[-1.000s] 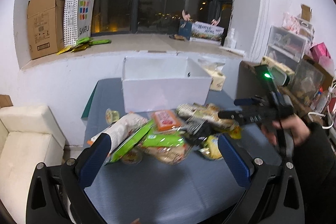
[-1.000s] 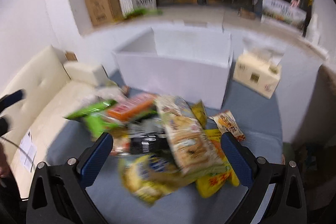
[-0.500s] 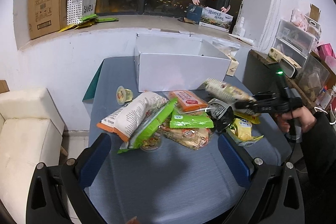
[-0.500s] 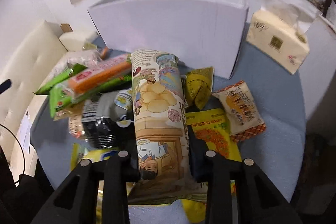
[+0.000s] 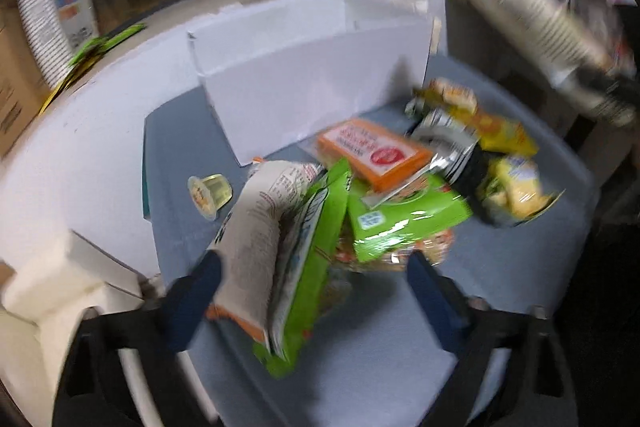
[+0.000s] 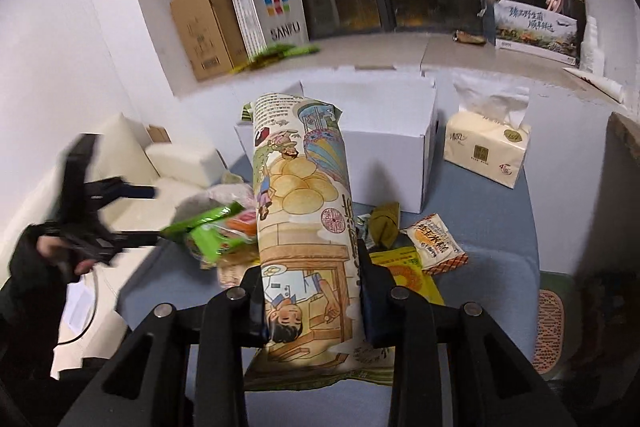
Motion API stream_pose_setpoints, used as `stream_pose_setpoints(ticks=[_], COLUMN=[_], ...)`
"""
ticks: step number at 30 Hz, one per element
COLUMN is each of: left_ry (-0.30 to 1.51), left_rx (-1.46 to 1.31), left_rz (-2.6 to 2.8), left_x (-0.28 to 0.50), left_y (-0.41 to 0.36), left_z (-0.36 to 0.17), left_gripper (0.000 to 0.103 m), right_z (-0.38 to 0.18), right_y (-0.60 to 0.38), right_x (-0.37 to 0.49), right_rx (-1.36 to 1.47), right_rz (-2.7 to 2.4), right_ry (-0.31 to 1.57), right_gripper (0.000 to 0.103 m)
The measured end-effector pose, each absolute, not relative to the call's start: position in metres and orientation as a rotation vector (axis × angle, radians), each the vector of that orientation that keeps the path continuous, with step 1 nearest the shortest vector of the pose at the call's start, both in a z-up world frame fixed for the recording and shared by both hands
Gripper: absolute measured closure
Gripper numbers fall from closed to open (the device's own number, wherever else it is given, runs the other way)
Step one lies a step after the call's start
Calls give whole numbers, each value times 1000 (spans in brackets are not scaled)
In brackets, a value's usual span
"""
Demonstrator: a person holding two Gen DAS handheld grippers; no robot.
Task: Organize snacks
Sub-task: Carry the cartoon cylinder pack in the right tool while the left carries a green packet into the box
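My right gripper [image 6: 310, 287] is shut on a long cartoon-printed snack pack [image 6: 300, 187] and holds it up above the pile. The same pack [image 5: 556, 27] shows blurred at the upper right of the left wrist view. My left gripper [image 5: 316, 287] is low over the pile with its jaws closing. A white-and-orange pack [image 5: 256, 239] and a long green pack [image 5: 312, 259] lie between its pads. The right pad stands apart from them. An open white box [image 5: 312, 79] stands behind the pile on the blue-grey table [image 5: 380, 367].
The pile also holds an orange box [image 5: 372, 151], a green pouch [image 5: 404, 219], a black-silver pack [image 5: 452, 143], yellow packs [image 5: 516, 187] and a jelly cup [image 5: 210, 193]. A tissue pack [image 6: 486, 151] stands right of the box. A cream sofa [image 6: 176, 159] is at left.
My right gripper has lifted the cartoon pack off the pile. My left gripper has dropped and tilted down over the white and green packs, and its jaws have narrowed.
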State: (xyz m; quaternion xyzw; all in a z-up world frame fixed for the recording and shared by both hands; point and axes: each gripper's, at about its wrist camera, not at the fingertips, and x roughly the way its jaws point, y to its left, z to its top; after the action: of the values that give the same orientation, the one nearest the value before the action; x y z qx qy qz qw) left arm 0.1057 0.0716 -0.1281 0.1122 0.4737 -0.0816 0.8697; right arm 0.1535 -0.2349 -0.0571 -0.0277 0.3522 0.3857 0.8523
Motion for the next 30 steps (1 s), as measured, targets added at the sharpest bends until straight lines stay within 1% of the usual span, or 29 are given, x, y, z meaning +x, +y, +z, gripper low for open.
stream_pose_setpoints(ticks=[2, 4, 5, 7, 8, 12, 16, 20, 23, 25, 27, 30], left_ry=[1039, 1061, 1057, 1062, 1067, 1001, 906, 768, 644, 559, 513, 487], left_rx=[320, 415, 446, 420, 376, 378, 294, 166, 10, -101, -165, -265], left_rz=[-144, -125, -107, -100, -120, -128, -127, -100, -102, -108, -102, -102], left_x=[117, 124, 126, 130, 131, 117, 100, 85, 79, 83, 95, 136], left_y=[65, 60, 58, 63, 66, 62, 65, 80, 93, 100, 104, 106], left_z=[-143, -155, -157, -153, -149, -133, -107, -70, -36, -15, -4, 5], left_gripper=[23, 39, 53, 69, 88, 89, 89, 89, 90, 90, 90, 90], right_z=[-56, -57, -58, -60, -61, -64, -63, -61, -58, -53, -47, -33], right_y=[-239, -240, -240, -242, -243, -244, -240, -234, -228, -223, -217, -204], right_x=[146, 140, 139, 137, 136, 134, 132, 130, 132, 137, 146, 171], right_rx=[-37, -29, -24, -20, -22, -4, -4, 0, 14, 45, 66, 99], right_rz=[820, 816, 818, 818, 818, 817, 830, 844, 833, 824, 800, 709], right_ry=[727, 719, 721, 724, 727, 735, 732, 728, 713, 700, 693, 684], right_gripper=[68, 68, 68, 68, 68, 68, 68, 68, 68, 68, 68, 68])
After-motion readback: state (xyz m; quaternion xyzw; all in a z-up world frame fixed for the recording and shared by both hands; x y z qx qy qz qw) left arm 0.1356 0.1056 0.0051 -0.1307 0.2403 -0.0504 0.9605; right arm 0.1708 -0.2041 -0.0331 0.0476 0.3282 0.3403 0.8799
